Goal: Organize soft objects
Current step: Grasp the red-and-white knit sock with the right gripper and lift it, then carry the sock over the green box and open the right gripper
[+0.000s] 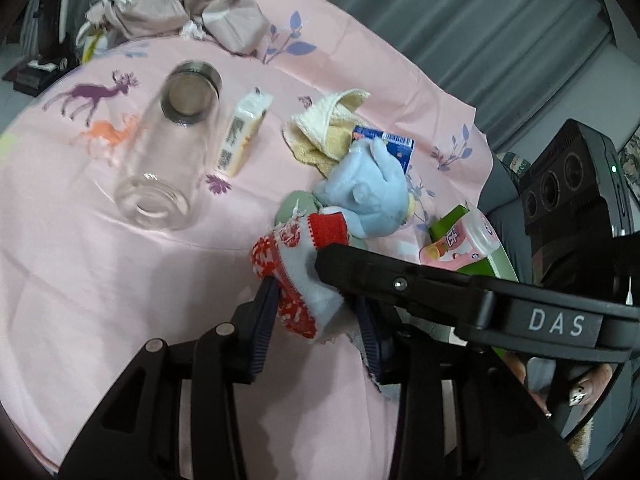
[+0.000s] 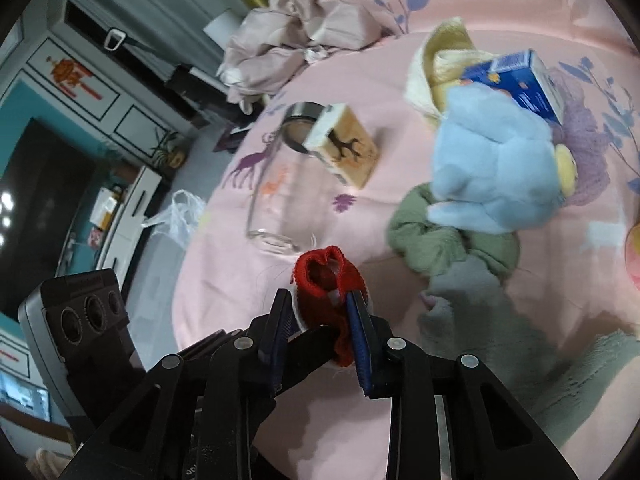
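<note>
**A:** Sock [image 1: 308, 276] check. Holding it over the pink tablecloth [image 1: 100, 280], at the near side, just in front of the soft pile. Clamping the patterned foot with the left gripper [image 1: 318, 326]. Pinching the red cuff tight with the right gripper [image 2: 320, 320].

**B:** Worrying about the stretch. Pulling both ends apart too hard, and probably losing one end from its pads. Also risking a snag, with one gripper's finger crossing right over the other's.

**A:** Watching the glass jar [image 1: 172, 148] too. Lying on its side, so likely rolling if brushed.

**B:** Counting the soft things now: one sock, one blue plush toy [image 1: 368, 188], one yellow towel [image 1: 320, 128], one green cloth [image 2: 432, 236], one grey cloth [image 2: 464, 292].

**A:** Adding one crumpled fabric heap [image 1: 180, 4] at the far edge. Possibly seeing a purple knit piece [image 2: 584, 160] behind the plush, though blurring too much to tell.

**B:** Counting the hard things: one jar, one tissue pack [image 1: 244, 136], one blue carton [image 1: 388, 140], one pink cup [image 1: 460, 244].
</note>
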